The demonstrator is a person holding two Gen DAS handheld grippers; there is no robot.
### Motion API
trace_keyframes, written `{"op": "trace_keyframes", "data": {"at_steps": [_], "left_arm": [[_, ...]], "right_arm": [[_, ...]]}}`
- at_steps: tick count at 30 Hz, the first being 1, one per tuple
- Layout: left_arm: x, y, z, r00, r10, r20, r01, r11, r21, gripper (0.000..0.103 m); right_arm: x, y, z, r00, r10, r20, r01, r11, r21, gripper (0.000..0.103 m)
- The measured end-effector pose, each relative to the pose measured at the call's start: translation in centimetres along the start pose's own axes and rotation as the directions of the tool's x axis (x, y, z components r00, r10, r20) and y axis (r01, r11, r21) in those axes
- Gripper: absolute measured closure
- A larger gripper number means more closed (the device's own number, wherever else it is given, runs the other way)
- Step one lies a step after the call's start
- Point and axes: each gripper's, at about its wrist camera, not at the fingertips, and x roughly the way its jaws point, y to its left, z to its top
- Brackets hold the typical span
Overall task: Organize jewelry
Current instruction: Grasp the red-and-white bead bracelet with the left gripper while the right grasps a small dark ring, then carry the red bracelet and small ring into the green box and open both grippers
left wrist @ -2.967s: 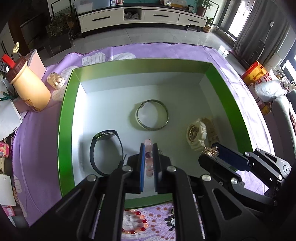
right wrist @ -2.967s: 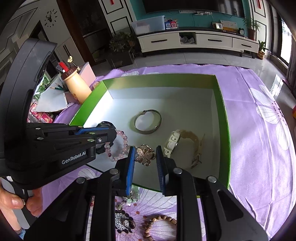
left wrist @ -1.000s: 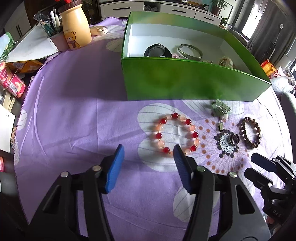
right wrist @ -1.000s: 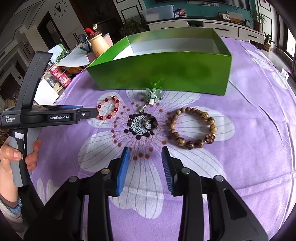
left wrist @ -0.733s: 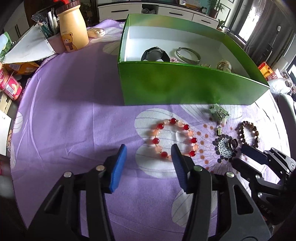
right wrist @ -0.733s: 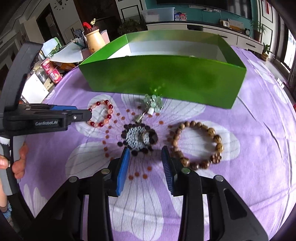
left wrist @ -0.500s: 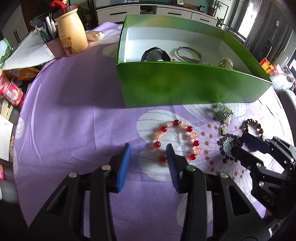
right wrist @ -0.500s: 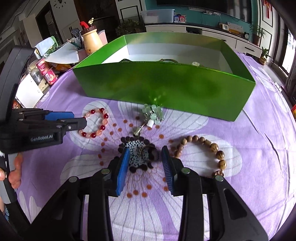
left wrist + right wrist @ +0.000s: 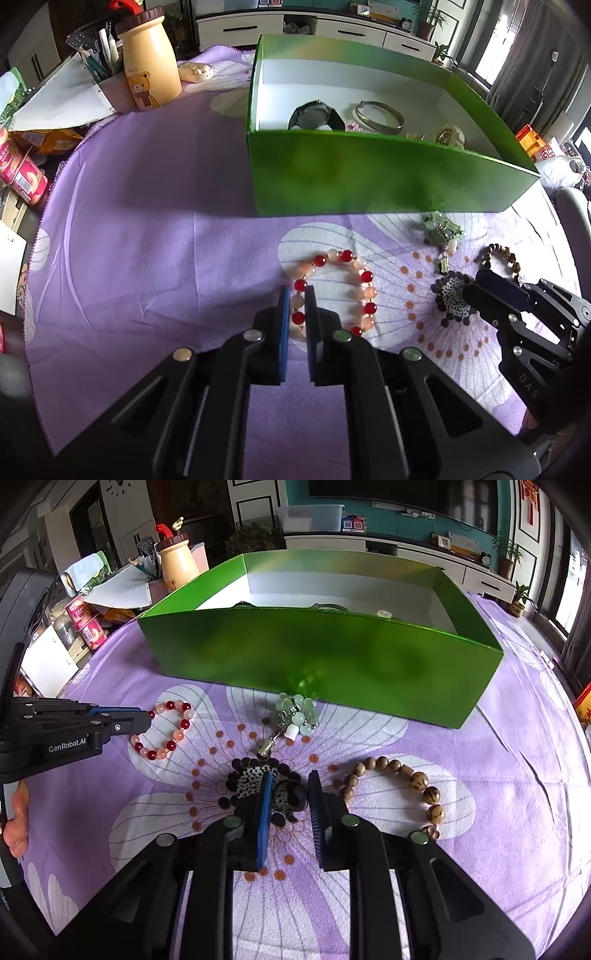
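"GenRobot.AI" on left gripper (image 9: 147,716); right gripper (image 9: 467,290), perhaps "DAS"

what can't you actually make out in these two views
- Box contents, right wrist view: the green box front wall hides nearly everything inside.
- Pale watch and pink beads, left wrist view: only tops show over that wall.
- Ring: the right tool is closing around it; pad contact unclear.
- Wooden bead bracelet, left wrist view: partly behind the right tool.
- Red bead bracelet: near beads hidden between the left tool pads.
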Motion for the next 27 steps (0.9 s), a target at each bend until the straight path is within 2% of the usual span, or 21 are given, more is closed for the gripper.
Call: {"op": "trace_keyframes", "data": {"at_steps": [14,27], "left_arm": [[-4.8,-1.1,1.6,0.995,-0.056,0.080,0.055,0.998,0.020,0.096],[-8.2,-3.2,3.8,0.990,-0.068,0.127,0.060,0.996,0.066,0.096]], "right_arm": [[-4.3,-1.0,0.0,0.996,0.040,0.082,-0.044,0.998,0.050,0.084],[-7.5,-1.5,1.8,0.988,0.041,0.149,-0.047,0.998,0.040,0.084]]}}
